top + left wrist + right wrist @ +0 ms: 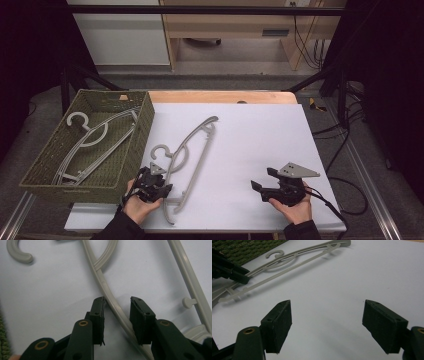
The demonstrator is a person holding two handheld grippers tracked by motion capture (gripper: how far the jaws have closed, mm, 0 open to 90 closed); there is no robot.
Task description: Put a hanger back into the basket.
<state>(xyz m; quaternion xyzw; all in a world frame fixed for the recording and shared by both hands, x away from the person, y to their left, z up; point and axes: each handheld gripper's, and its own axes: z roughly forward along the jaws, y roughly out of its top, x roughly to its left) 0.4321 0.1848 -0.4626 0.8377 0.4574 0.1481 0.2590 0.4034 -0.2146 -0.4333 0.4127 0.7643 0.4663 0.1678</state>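
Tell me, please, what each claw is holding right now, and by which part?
Nothing is gripped yet. The left claw straddles the curved arm of the grey hanger on the table, pads not visibly pressing. The right claw is open.

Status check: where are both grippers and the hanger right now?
Left gripper fingers astride the hanger arm, gap visible, not clamped. Right gripper open over bare table. Basket beside hanger; nothing in the way.

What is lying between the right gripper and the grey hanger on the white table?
Nothing: in the high view, bare white table separates the right gripper from the grey hanger. The right gripper view shows the same.
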